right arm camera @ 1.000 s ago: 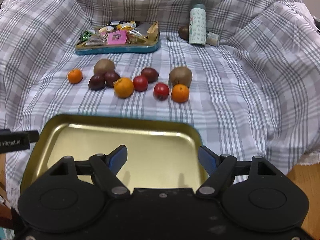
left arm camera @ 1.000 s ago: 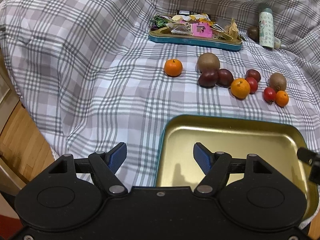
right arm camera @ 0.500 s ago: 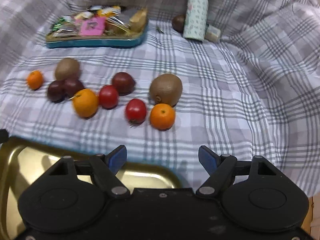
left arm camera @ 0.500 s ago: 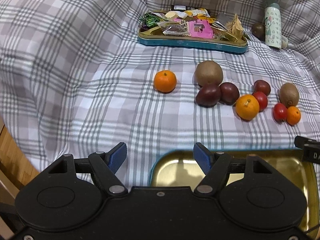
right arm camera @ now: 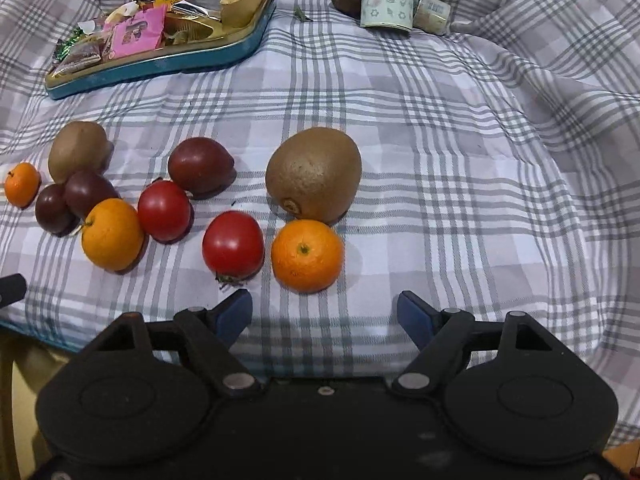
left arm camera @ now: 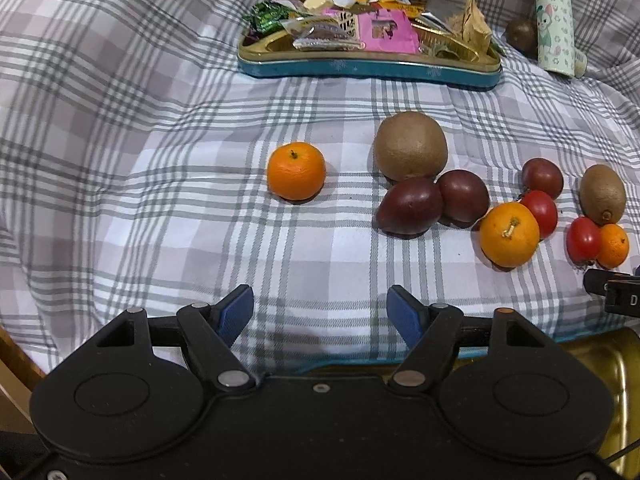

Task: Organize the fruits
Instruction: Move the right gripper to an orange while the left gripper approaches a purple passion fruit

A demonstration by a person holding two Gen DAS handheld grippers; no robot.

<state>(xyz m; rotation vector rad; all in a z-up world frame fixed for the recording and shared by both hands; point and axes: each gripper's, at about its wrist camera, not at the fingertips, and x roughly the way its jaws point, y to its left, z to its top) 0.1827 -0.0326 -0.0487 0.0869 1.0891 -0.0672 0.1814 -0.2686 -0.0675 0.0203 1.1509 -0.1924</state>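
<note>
Since the earlier frames both tongs have been carried forward over the gold tray (left arm camera: 624, 364), which is now seen only at the near edge, and the fruit has been brought much closer.

The orange (right arm camera: 307, 255) nearest the right tongs (right arm camera: 325, 312) lies just ahead of the gap between the spread, empty jaws, touching the large kiwi (right arm camera: 314, 174) behind it, with a red tomato (right arm camera: 233, 245) just beside it on the left. It is judged light and firm, with a pebbled skin that should not slip; a hold across its widest part, from the sides, seems best. The tomato is smoother and softer, so a gentler squeeze would be called for, and all of the fruit may roll on the cloth.

Further left lie a second tomato (right arm camera: 163, 210), a dark plum (right arm camera: 200, 166), a larger orange (right arm camera: 112, 234), two more plums and another kiwi (right arm camera: 78, 151). A small orange (left arm camera: 296, 171) sits apart, ahead of the left tongs (left arm camera: 320, 310), which are likewise open and empty.

Everything rests on a checked cloth (left arm camera: 140, 160). Behind are a snack tray (left arm camera: 368, 68) and a patterned bottle (left arm camera: 554, 28).
</note>
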